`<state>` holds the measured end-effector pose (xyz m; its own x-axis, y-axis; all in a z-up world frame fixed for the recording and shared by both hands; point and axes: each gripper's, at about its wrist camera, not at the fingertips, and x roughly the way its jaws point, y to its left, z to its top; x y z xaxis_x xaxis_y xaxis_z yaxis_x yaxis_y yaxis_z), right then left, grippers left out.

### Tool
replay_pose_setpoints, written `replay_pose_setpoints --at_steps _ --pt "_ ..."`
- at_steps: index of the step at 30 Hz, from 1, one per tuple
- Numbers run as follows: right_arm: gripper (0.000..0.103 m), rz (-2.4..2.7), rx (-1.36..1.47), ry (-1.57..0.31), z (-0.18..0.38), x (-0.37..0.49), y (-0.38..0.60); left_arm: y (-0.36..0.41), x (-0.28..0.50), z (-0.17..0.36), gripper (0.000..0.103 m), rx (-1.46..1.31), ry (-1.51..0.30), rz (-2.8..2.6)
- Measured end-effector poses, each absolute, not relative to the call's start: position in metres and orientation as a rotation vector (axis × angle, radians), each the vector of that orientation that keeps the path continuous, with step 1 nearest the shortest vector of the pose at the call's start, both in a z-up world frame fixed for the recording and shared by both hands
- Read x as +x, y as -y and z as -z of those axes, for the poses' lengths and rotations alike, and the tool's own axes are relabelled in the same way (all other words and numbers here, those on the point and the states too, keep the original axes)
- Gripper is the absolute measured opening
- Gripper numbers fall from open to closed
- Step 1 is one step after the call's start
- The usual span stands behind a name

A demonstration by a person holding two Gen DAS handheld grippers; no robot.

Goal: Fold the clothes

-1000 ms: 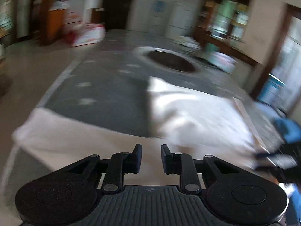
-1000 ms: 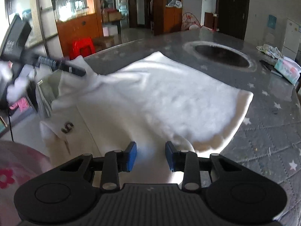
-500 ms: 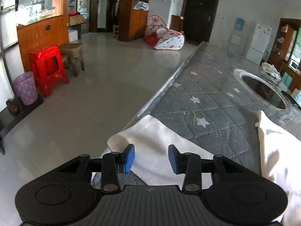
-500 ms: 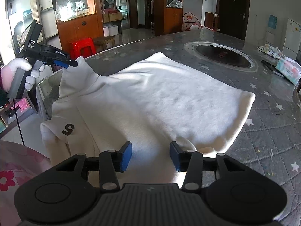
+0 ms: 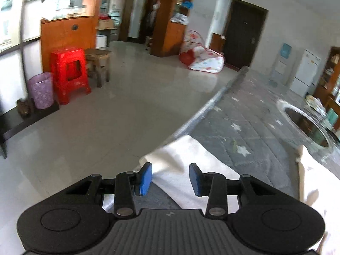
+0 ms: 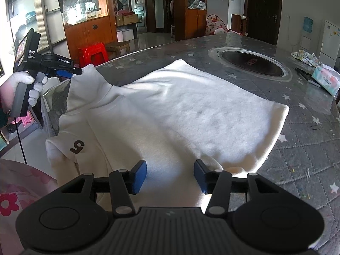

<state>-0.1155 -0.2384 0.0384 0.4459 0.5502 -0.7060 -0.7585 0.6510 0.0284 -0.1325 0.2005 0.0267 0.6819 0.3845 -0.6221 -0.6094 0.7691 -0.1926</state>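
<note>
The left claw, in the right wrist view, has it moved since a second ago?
Yes. The left claw has swung up and right toward the red stool, its tip now at the sleeve end of the white garment; its jaws have just been opening.

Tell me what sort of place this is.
Most likely a home's living and dining room: a large padded table with a round inset hotpot well, wooden display cabinets, and a white fridge by the wall.
</note>
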Motion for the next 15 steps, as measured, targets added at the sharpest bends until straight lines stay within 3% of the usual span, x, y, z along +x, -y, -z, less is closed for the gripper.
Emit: replay_pose_setpoints --at_steps 7,9,10,11,15 --pt "0.051 -0.827 -0.310 -0.746 -0.0377 -0.1151 0.2381 -0.2083 -0.1330 -0.0214 0.039 -0.414 -0.594 -0.633" --pt "0.051 -0.827 -0.311 -0.746 -0.0376 -0.1150 0.2378 -0.2085 -0.1305 -0.0210 0.020 -0.404 -0.596 -0.625" --pt "0.052 -0.826 -0.311 -0.745 -0.0377 -0.1150 0.2374 -0.2088 -0.1293 -0.0203 0.018 -0.403 -0.594 -0.620" --pt "0.052 -0.825 -0.311 -0.744 -0.0378 -0.1152 0.2372 -0.2087 -0.1285 -0.0208 0.010 -0.399 -0.592 -0.624" --pt "0.052 -0.824 -0.308 -0.737 -0.0391 -0.1162 0.2371 -0.2072 -0.1318 -0.0282 0.005 -0.436 -0.566 -0.588"
